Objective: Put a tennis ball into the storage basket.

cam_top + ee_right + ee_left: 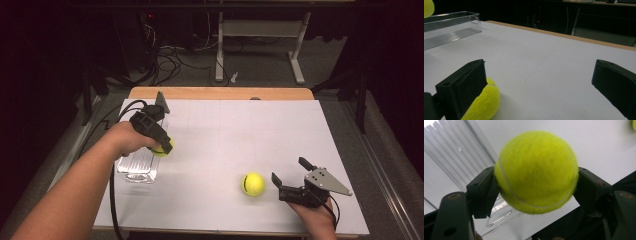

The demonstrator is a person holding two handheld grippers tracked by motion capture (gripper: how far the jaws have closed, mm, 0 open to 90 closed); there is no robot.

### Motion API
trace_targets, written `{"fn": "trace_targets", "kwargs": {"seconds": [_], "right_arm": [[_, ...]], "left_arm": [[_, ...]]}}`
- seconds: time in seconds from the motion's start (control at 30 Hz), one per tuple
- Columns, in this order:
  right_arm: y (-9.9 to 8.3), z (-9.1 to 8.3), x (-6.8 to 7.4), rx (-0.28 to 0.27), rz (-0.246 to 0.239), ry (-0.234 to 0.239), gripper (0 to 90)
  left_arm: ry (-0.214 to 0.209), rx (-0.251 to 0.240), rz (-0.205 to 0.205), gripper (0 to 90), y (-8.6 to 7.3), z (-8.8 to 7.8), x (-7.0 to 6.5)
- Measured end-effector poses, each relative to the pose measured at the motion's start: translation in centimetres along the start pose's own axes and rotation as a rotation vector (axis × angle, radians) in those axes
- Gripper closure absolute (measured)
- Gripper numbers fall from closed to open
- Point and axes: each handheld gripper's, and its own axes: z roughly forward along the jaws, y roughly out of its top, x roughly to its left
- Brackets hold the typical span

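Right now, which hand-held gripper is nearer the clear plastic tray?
Left. The left hand-held gripper holds a tennis ball right above the tray; the right hand-held gripper sits open far across the table.

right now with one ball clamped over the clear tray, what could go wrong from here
1. The left gripper holds the tennis ball only by its round sides; the ball might slip and bounce off the clear tray.
2. The tray looks light, so a bump from the gripper could shift it.
3. The right gripper stands open right beside the second ball, which could roll away if a jaw nudges it.
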Motion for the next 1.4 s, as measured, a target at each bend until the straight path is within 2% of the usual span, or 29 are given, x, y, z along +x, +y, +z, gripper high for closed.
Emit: {"fn": "trace_targets", "kwargs": {"seconds": [0.67, 1.1, 1.4], "right_arm": [[0.0, 0.1, 0.1, 0.004, -0.005, -0.001, 0.4], [0.0, 0.1, 0.1, 0.008, -0.004, -0.001, 0.4], [-0.1, 0.2, 0.1, 0.01, -0.003, 0.003, 0.4]], "left_arm": [[0.029, -0.029, -0.057, 26.6, 0.0, -1.7, 3.7], [0.062, -0.035, -0.078, 26.6, -0.1, -1.7, 5.2], [0.079, -0.028, -0.078, 26.5, -0.5, -1.5, 5.6]]}}
